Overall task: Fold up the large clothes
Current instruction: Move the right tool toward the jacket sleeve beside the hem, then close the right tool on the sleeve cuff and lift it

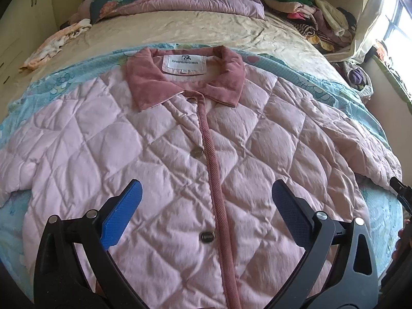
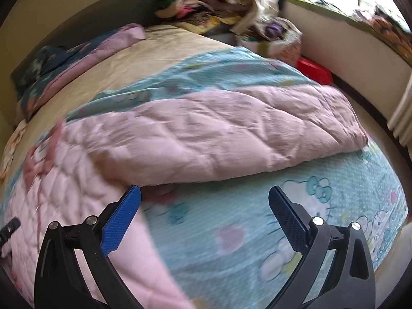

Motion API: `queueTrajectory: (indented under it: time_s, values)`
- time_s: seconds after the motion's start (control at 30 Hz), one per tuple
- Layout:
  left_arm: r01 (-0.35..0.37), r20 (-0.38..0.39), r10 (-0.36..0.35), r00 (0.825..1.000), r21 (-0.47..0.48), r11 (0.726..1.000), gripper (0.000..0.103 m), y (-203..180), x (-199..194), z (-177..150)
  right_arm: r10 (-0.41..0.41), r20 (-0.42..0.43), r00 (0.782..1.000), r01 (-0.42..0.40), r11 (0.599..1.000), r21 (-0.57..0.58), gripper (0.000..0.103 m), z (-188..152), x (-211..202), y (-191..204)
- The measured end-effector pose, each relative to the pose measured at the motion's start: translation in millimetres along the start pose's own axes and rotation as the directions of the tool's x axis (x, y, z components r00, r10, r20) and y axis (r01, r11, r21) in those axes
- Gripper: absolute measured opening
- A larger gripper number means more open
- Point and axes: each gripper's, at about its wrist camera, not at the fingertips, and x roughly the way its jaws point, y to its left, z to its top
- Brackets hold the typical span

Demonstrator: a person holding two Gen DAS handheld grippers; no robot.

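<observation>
A pink quilted jacket (image 1: 164,139) lies front up on the bed, buttoned, its darker pink corduroy collar (image 1: 185,77) at the far end. My left gripper (image 1: 206,193) hovers open over the lower front, astride the corduroy placket (image 1: 219,188). In the right wrist view the jacket's right sleeve (image 2: 219,134) stretches out to the side across the blue blanket. My right gripper (image 2: 204,198) is open just short of that sleeve, above the blanket, with nothing between its fingers. The right wrist view is blurred.
A light blue cartoon-print blanket (image 2: 244,231) lies under the jacket, on a beige sheet (image 1: 180,28). A folded floral quilt (image 1: 159,2) sits at the head of the bed. Heaped clothes (image 1: 316,15) fill the far right corner by the window. A red object (image 2: 314,70) lies beside the bed.
</observation>
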Motion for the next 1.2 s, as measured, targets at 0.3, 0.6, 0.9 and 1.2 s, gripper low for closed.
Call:
queueTrajectory:
  time_s: [0.3,0.6,0.9,1.2]
  values:
    - [0.003,0.003,-0.003,1.0,0.008,1.0,0.095,-6.7,21.0,15.1,-0.031,-0.075,0.997,0.05,0.964,0.26,0.099,16.6,47.0,-84.8]
    - [-0.057,0.007,0.056,0.998,0.013,0.998,0.095,-7.0,41.0,35.9,-0.034,-0.067,0.997,0.061,0.889,0.454,0.099,33.4,74.5,-149.5]
    - [-0.077,0.016,0.077,0.997,-0.03,0.997,0.095,9.4,44.2,49.7,-0.052,0.038,0.998,0.018,0.792,0.61,0.094,47.5,82.7,-187.3]
    - [-0.079,0.035,0.08,0.996,-0.029,0.996,0.095,19.7,25.0,55.3,0.011,0.224,0.975,-0.116,0.88,0.461,0.023,69.5,47.0,-168.3]
